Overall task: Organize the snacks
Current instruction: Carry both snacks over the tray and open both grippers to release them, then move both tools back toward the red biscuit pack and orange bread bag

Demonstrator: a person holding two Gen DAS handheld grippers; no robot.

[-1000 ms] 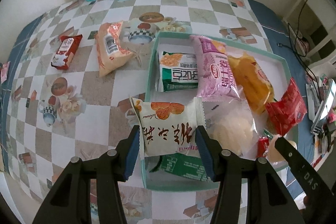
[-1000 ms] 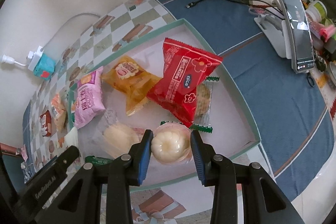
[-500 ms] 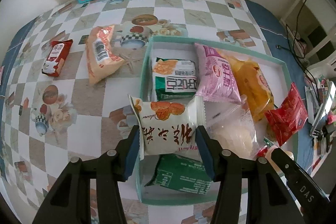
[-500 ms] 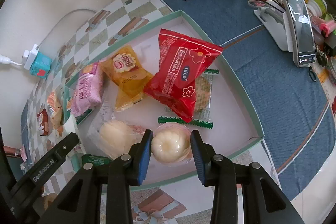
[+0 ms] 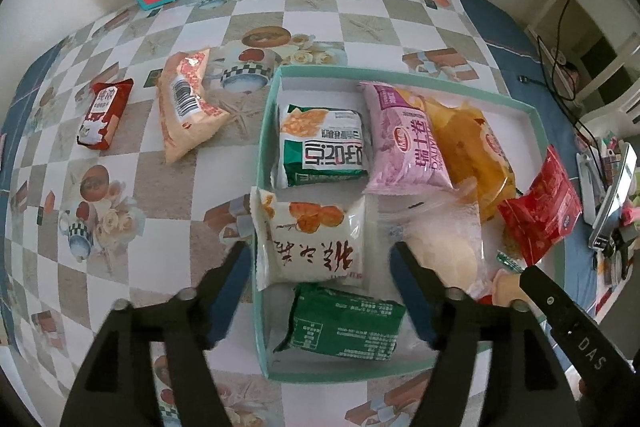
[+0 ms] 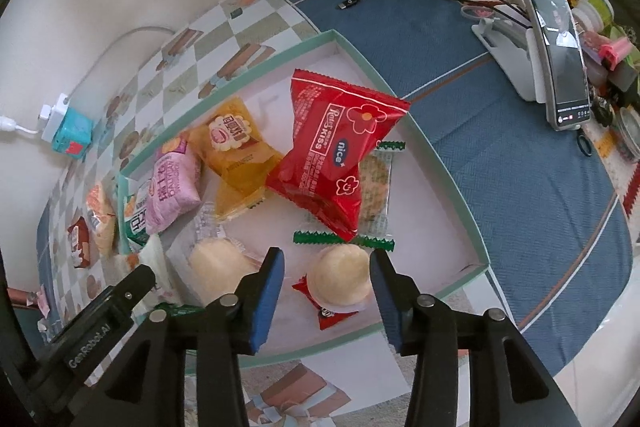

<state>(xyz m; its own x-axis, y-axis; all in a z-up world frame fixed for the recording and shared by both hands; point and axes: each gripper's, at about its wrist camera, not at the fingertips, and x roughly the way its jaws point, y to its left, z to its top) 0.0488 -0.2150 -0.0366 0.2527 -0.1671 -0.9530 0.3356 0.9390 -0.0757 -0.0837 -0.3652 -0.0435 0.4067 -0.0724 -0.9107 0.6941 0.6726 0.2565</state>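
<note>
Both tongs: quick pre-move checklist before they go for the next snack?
1. Left tongs open, clear of white packet: ok.
2. Right tongs open around round bun, gaps on both sides: ok.
3. White packet fully inside tray: not ok, its corner overhangs the left rim.
4. Bun resting on tray floor: ok.
5. Snacks left outside: not ok, orange bag and dark red packet lie on the tablecloth.

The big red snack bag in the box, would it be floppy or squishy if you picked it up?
The big red snack bag looks puffed with air, so probably light and squashy. Its glossy, crinkled film may be slippery. It leans on other packets in the box, so a push might tip it.
</note>
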